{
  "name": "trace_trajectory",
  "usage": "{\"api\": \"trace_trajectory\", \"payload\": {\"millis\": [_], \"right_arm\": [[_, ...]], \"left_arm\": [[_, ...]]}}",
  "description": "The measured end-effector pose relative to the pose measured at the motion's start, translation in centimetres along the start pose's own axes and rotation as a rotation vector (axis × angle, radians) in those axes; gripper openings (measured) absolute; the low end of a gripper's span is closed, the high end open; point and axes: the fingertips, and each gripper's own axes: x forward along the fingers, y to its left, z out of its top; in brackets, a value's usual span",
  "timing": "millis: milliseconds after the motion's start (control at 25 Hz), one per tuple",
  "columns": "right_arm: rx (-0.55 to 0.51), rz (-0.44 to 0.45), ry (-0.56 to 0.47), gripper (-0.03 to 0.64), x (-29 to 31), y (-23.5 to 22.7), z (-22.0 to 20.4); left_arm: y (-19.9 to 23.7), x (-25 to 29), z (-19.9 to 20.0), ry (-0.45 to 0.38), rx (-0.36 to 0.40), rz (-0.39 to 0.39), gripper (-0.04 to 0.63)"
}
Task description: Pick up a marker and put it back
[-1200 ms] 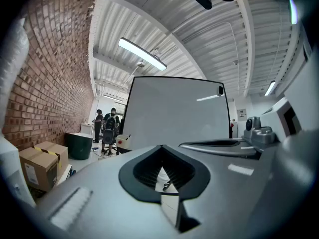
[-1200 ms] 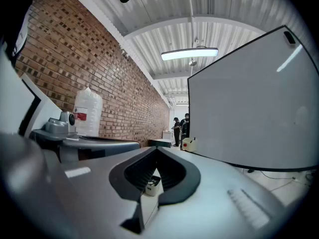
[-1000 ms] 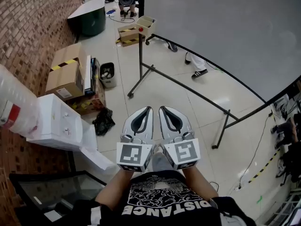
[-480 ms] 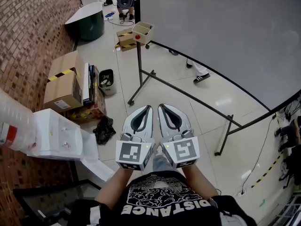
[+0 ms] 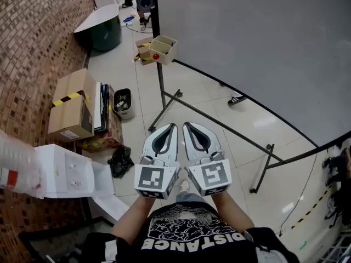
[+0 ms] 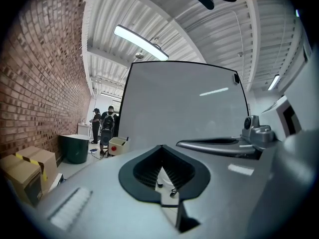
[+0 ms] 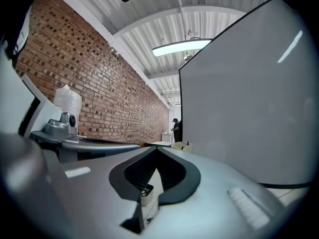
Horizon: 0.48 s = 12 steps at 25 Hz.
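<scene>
A small beige tray box [image 5: 163,48] with a red dot hangs at the far end of a big grey board [image 5: 258,53] on a black stand. A dark marker [image 6: 127,139] pokes out of the box [image 6: 118,145]; the box [image 7: 182,146] also shows in the right gripper view. My left gripper [image 5: 171,126] and right gripper [image 5: 188,125] are held side by side at waist height, well short of the box. Both are shut with nothing between the jaws, as the left gripper [image 6: 160,148] and right gripper [image 7: 156,149] views confirm.
The stand's black legs [image 5: 164,100] spread over the tiled floor ahead. Along the brick wall at left stand cardboard boxes [image 5: 68,106], a small bin [image 5: 122,102], a black bag [image 5: 120,160] and a white water dispenser [image 5: 66,171]. People [image 6: 104,126] stand far off.
The head view has shifted: the board and its tray box now lie nearer and more to the left. Both grippers keep the same pose, shut and side by side.
</scene>
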Motion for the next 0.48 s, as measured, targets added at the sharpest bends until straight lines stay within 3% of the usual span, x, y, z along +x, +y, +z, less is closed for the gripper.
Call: {"api": "trace_trajectory", "payload": {"millis": [480], "right_arm": [[0.019, 0.055, -0.009, 0.0, 5.2, -5.5, -0.4]], "left_arm": [[1.3, 7.3, 0.0, 0.006, 0.022, 0.043, 0.006]]}}
